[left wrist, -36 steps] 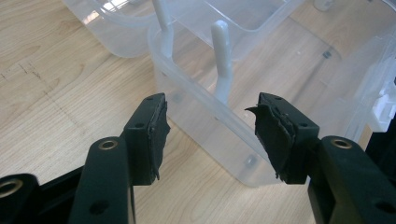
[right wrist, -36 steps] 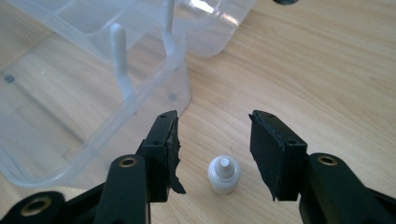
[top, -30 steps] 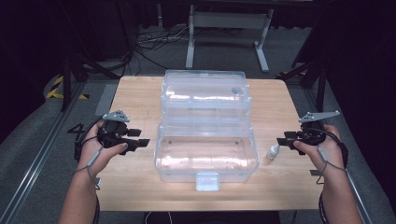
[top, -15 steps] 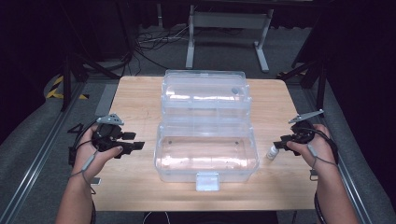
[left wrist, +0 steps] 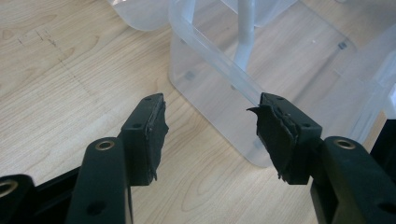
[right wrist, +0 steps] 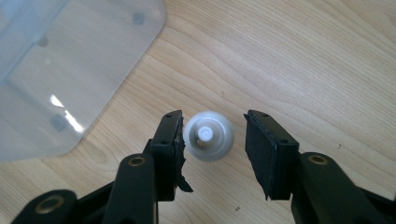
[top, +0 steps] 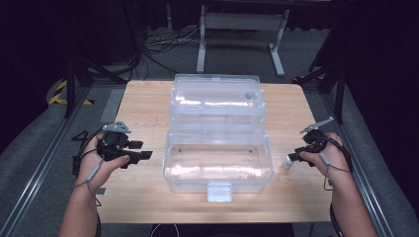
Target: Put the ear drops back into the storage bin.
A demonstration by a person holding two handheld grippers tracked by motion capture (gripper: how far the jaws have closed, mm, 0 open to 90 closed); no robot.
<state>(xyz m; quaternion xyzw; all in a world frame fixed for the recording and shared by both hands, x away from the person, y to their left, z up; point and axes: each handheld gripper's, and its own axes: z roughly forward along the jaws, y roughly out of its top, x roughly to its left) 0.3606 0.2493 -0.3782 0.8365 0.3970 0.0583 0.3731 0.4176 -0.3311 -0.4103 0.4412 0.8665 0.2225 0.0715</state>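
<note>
Lab (floor cables [top: 163, 47], dark drapes [top: 380, 74])

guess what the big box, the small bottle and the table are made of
Box: likely clear, glossy plastic; the wood shows through its walls and light glints off them. Small bottle: seemingly translucent whitish plastic, smooth, standing between the right tool's open jaws. Table: pale wood or wood-look laminate with visible grain, matte.

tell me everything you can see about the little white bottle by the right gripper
The small bottle looks like whitish translucent plastic with a round body and a narrow nozzle at its centre, seen from above. It stands upright on the wooden table, just right of the clear plastic box. It sits between the right gripper jaws, which have just been closing; the left pad is at its side, the other pad still apart.
</note>
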